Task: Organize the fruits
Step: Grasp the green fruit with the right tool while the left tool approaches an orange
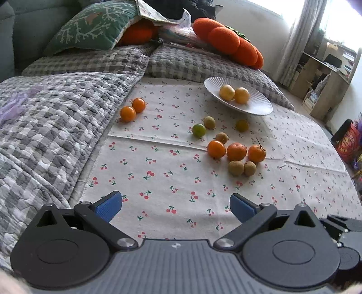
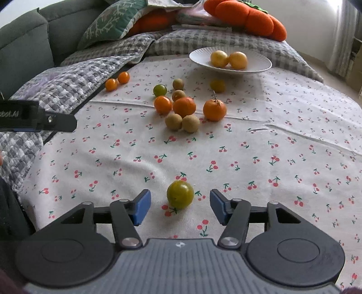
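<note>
Right claw [image 2: 179, 207] stands apart around green fruit [image 2: 180, 194], untouched; next: clamp, carry to plate [image 2: 199, 60] at 12 o'clock.

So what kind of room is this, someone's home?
Most likely a home living room: a green sofa with cushions behind, a quilted checked blanket, and a cherry-print cloth spread with loose fruit and a white plate.

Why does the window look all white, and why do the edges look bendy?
In the left wrist view, daylight through the window is too bright for the camera, so it washes out white; the fisheye lens curves the shelf. In the right wrist view, the cherry-print cloth bulges like a dome, but the fruits stay sharp.
</note>
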A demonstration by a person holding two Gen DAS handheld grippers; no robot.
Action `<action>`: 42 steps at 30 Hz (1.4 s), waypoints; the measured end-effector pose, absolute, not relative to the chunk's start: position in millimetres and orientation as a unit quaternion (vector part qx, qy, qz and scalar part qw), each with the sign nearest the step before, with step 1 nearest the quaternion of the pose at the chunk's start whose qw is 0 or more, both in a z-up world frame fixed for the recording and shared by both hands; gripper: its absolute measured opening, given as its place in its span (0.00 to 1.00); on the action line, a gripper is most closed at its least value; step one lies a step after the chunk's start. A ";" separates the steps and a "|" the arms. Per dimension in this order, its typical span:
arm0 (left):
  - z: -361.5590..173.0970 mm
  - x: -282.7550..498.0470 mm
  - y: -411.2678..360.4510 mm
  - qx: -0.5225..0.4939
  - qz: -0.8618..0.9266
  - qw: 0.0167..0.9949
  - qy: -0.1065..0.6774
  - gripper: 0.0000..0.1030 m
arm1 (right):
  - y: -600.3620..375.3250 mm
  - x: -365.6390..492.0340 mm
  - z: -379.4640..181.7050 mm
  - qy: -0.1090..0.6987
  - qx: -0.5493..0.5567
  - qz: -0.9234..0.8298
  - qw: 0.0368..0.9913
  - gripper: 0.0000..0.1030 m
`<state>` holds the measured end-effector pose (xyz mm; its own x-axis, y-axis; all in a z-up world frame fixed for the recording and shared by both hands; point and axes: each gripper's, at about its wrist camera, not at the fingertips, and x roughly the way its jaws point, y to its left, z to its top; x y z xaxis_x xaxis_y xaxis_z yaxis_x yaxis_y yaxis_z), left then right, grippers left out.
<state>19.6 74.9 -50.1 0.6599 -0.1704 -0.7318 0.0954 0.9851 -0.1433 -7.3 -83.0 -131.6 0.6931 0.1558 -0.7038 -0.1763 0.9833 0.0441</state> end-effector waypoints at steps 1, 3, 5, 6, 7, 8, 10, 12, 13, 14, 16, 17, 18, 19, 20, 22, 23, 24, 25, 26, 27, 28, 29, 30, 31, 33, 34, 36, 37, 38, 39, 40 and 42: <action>-51.7 20.5 74.3 -0.045 -0.074 0.909 0.408 0.91 | -82.5 -5.5 -132.6 0.380 -0.015 0.091 0.920 0.49; -54.7 22.2 73.9 -0.045 -0.076 0.907 0.413 0.91 | -81.8 -1.5 -136.1 0.384 -0.020 0.093 0.918 0.39; -56.5 23.6 74.3 -0.046 -0.076 0.905 0.416 0.91 | -81.1 0.6 -139.6 0.391 -0.024 0.096 0.915 0.28; -57.2 24.2 74.7 -0.046 -0.076 0.904 0.417 0.91 | -80.8 0.5 -140.6 0.392 -0.026 0.097 0.914 0.25; -57.6 24.8 75.1 -0.047 -0.076 0.904 0.418 0.91 | -80.2 -0.4 -140.8 0.390 -0.030 0.097 0.915 0.25; -58.1 25.4 74.5 -0.047 -0.076 0.904 0.418 0.91 | -79.4 0.7 -140.5 0.389 -0.034 0.096 0.916 0.25; -59.4 27.8 73.5 -0.046 -0.077 0.903 0.421 0.91 | -79.2 2.1 -139.4 0.386 -0.038 0.094 0.917 0.25; -60.6 31.1 70.7 -0.042 -0.079 0.902 0.423 0.91 | -81.4 4.4 -137.1 0.388 -0.031 0.097 0.916 0.24; -60.9 33.0 68.8 -0.038 -0.081 0.901 0.424 0.91 | -83.3 6.3 -135.6 0.388 -0.025 0.099 0.916 0.24; -60.9 35.1 66.6 -0.033 -0.082 0.901 0.424 0.91 | -85.8 8.2 -133.3 0.387 -0.020 0.100 0.916 0.24; -60.5 40.1 62.6 -0.024 -0.086 0.902 0.422 0.91 | -90.4 12.3 -127.3 0.383 -0.017 0.099 0.918 0.24; -59.5 44.3 61.1 -0.022 -0.087 0.902 0.422 0.91 | -92.5 14.8 -124.0 0.381 -0.016 0.098 0.919 0.24; -58.5 49.0 60.9 -0.025 -0.088 0.901 0.423 0.91 | -94.5 17.2 -120.4 0.378 -0.016 0.098 0.920 0.24; -57.8 55.3 61.4 -0.035 -0.088 0.900 0.425 0.91 | -96.4 19.6 -116.2 0.375 -0.015 0.098 0.922 0.24; -57.6 61.0 61.8 -0.044 -0.086 0.899 0.427 0.91 | -97.7 22.2 -112.2 0.371 -0.014 0.098 0.923 0.24; -56.7 73.9 60.6 -0.057 -0.079 0.898 0.429 0.91 | -101.0 28.6 -102.1 0.362 -0.014 0.099 0.927 0.24; -56.3 79.2 59.0 -0.060 -0.076 0.899 0.427 0.91 | -102.4 31.2 -98.0 0.357 -0.013 0.100 0.929 0.24; -56.8 85.2 56.6 -0.063 -0.073 0.899 0.427 0.90 | -103.5 34.5 -93.5 0.352 -0.014 0.102 0.930 0.24; -58.0 89.1 54.2 -0.065 -0.072 0.897 0.430 0.90 | -105.1 37.2 -90.6 0.348 -0.015 0.103 0.932 0.24; -59.9 94.4 51.4 -0.070 -0.075 0.895 0.435 0.89 | -106.0 39.6 -87.7 0.344 -0.015 0.103 0.933 0.24; -61.6 98.7 49.3 -0.077 -0.078 0.892 0.439 0.88 | -106.6 42.2 -85.6 0.340 -0.015 0.104 0.935 0.24; -63.6 102.9 48.3 -0.086 -0.079 0.889 0.442 0.87 | -107.8 43.9 -84.1 0.336 -0.014 0.105 0.936 0.24; -66.7 107.9 47.3 -0.097 -0.076 0.887 0.445 0.85 | -109.4 44.5 -83.7 0.333 -0.013 0.105 0.937 0.24; -69.7 112.3 46.7 -0.109 -0.074 0.884 0.448 0.84 | -110.9 44.5 -84.2 0.330 -0.010 0.105 0.938 0.24; -73.9 117.4 46.4 -0.124 -0.073 0.880 0.453 0.80 | -113.0 44.3 -85.4 0.330 -0.007 0.104 0.938 0.24; -83.6 128.5 45.9 -0.157 -0.075 0.866 0.469 0.74 | -116.6 44.8 -88.8 0.334 0.002 0.105 0.937 0.24; -88.0 134.0 46.1 -0.176 -0.078 0.858 0.476 0.70 | -118.2 45.8 -90.8 0.338 0.007 0.106 0.935 0.24; -96.0 144.2 46.2 -0.209 -0.080 0.846 0.484 0.67 | -120.7 47.4 -93.5 0.343 0.014 0.106 0.933 0.24; -97.8 147.5 45.2 -0.218 -0.077 0.844 0.484 0.66 | -121.7 47.5 -93.5 0.344 0.017 0.105 0.933 0.24; -98.6 151.0 43.4 -0.222 -0.073 0.844 0.483 0.66 | -122.8 47.0 -93.2 0.344 0.020 0.106 0.933 0.24; -98.9 154.1 40.5 -0.222 -0.070 0.846 0.481 0.66 | -123.3 46.9 -92.9 0.344 0.022 0.107 0.933 0.24; -99.1 156.6 37.4 -0.220 -0.068 0.847 0.479 0.65 | -123.6 46.5 -92.3 0.342 0.023 0.109 0.933 0.24; -100.6 161.5 30.3 -0.213 -0.062 0.849 0.480 0.64 | -122.9 46.2 -91.7 0.340 0.023 0.112 0.933 0.24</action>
<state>161.5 30.3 -100.6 0.5324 -0.3096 -0.7879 -0.0983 0.9018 -0.4207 46.2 -122.9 -91.7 0.7433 0.2250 -0.6300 -0.1942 0.9738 0.1187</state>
